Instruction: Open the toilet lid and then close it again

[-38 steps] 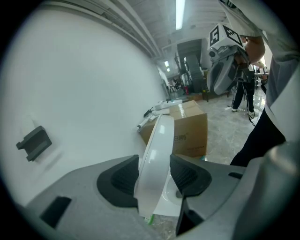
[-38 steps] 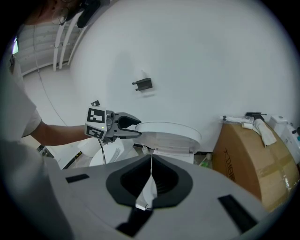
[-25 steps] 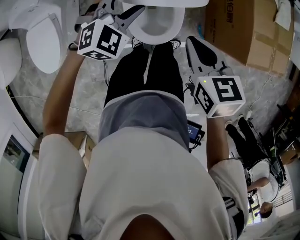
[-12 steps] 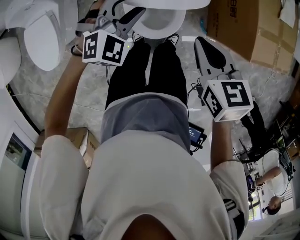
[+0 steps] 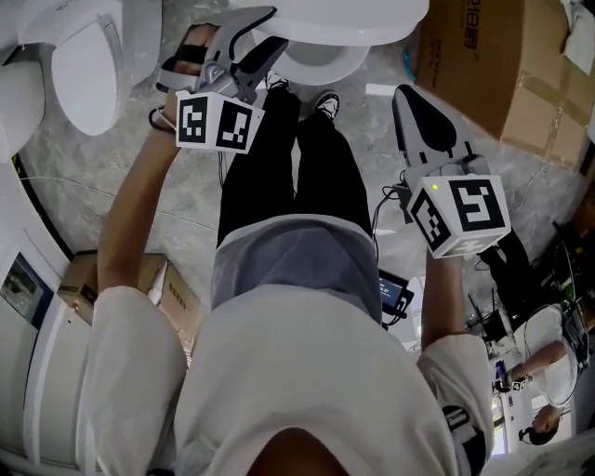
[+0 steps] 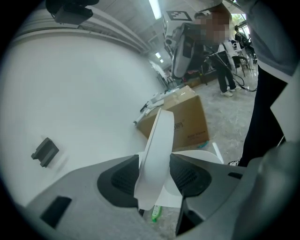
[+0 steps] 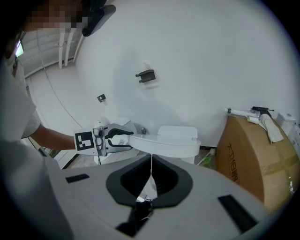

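At the top of the head view stands the white toilet [image 5: 321, 58], with its lid [image 5: 335, 11] low over the bowl. My left gripper [image 5: 256, 37] is shut on the lid's left edge. The left gripper view shows that edge [image 6: 161, 136] standing upright between the two dark pads [image 6: 123, 180], and both press on it. The right gripper view shows the lid [image 7: 161, 145] almost level, with the left gripper [image 7: 117, 138] clamped on its rim. My right gripper [image 5: 406, 95] hangs beside the person's right leg, shut and holding nothing; its jaws [image 7: 151, 161] meet.
A second white toilet [image 5: 82, 67] stands at the left. A large cardboard box [image 5: 483, 56] sits right of the toilet; a smaller box [image 5: 82, 279] lies on the floor lower left. Another person [image 5: 539, 358] and cables are at the lower right. A white wall [image 7: 187, 56] is behind the toilet.
The left gripper has come down with the lid, which now covers more of the bowl. The right gripper has drifted slightly and stays shut.
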The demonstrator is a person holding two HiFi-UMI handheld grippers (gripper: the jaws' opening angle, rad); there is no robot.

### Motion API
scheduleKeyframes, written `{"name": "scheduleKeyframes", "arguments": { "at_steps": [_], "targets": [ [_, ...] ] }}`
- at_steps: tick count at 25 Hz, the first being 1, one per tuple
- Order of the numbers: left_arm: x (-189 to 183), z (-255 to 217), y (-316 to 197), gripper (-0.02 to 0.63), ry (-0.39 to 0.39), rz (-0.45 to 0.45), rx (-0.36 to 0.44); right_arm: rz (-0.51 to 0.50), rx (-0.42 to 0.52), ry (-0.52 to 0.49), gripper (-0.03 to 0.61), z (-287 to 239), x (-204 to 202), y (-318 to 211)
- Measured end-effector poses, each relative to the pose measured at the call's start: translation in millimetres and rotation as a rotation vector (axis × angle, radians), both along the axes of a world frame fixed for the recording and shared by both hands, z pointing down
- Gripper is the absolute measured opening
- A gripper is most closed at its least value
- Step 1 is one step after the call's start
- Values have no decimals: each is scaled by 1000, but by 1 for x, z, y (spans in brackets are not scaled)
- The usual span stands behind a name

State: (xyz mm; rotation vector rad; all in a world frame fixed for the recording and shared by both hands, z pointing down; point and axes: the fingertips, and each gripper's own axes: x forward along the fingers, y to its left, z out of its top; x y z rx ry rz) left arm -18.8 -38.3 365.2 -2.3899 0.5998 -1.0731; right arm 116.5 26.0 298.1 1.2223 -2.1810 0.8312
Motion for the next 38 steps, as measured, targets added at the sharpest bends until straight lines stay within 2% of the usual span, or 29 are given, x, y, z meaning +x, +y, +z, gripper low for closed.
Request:
{"name": "scheduleKeyframes", "arguments": {
  "at_steps": [18,38],
  "targets": [
    [-2,54,47,204,-83,-50,75,-111,1,-27,11,41,2,27],
    [-3,114,86,204,-158,-57,114,-121,-61,-64,11,96,-2,47]
  ]
}}
